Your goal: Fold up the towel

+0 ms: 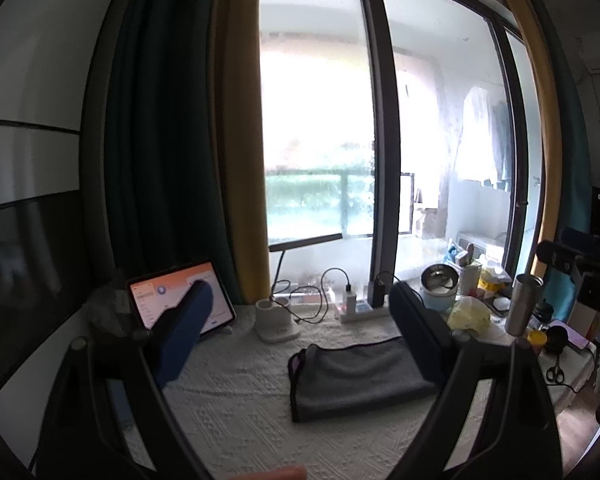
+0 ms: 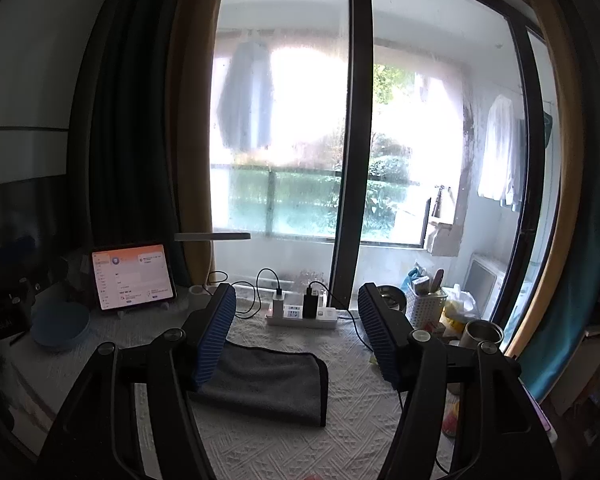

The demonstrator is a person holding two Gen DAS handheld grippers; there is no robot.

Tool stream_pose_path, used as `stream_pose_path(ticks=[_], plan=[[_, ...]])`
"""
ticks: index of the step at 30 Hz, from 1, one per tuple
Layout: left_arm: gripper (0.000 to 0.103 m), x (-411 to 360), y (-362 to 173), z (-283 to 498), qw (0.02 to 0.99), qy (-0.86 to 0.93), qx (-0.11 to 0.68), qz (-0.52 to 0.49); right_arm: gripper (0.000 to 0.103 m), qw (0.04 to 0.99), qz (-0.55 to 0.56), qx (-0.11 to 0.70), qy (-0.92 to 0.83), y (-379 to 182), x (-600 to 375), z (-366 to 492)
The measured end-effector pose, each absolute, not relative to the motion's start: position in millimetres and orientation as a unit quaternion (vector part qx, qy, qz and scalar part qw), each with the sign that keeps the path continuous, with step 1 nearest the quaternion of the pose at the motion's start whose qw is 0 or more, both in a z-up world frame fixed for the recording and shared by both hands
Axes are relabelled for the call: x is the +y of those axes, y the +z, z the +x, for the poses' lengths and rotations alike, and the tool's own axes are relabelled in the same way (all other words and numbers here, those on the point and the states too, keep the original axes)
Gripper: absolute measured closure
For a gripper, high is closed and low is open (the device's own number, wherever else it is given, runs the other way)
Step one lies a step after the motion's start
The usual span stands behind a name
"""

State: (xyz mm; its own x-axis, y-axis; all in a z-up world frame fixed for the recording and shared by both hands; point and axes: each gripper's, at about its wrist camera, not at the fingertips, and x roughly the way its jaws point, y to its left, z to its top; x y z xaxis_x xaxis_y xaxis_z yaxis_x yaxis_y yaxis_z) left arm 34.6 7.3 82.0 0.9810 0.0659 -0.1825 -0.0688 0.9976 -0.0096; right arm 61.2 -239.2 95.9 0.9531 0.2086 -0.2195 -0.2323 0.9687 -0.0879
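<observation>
Left wrist view: a folded gray towel (image 1: pixel 360 376) is seen on the white tablecloth (image 1: pixel 236 408) at 5 o'clock, beside the spread, empty left gripper (image 1: pixel 300 300). In the right wrist view, the right gripper (image 2: pixel 298 300) is likewise held released above the towel (image 2: pixel 268 384).

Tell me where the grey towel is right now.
The grey towel lies folded on the white tablecloth, in front of the power strip by the window; both open grippers hover above it, neither touching.
</observation>
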Motion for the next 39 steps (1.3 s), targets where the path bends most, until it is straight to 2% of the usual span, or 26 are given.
stream_pose_path(ticks=[39], plan=[[0.012, 7.9, 81.4, 31.5, 0.997, 0.034, 0.073, -0.015, 0.036, 0.986, -0.055, 0.106, 0.115, 93.4, -233.5, 63.5]])
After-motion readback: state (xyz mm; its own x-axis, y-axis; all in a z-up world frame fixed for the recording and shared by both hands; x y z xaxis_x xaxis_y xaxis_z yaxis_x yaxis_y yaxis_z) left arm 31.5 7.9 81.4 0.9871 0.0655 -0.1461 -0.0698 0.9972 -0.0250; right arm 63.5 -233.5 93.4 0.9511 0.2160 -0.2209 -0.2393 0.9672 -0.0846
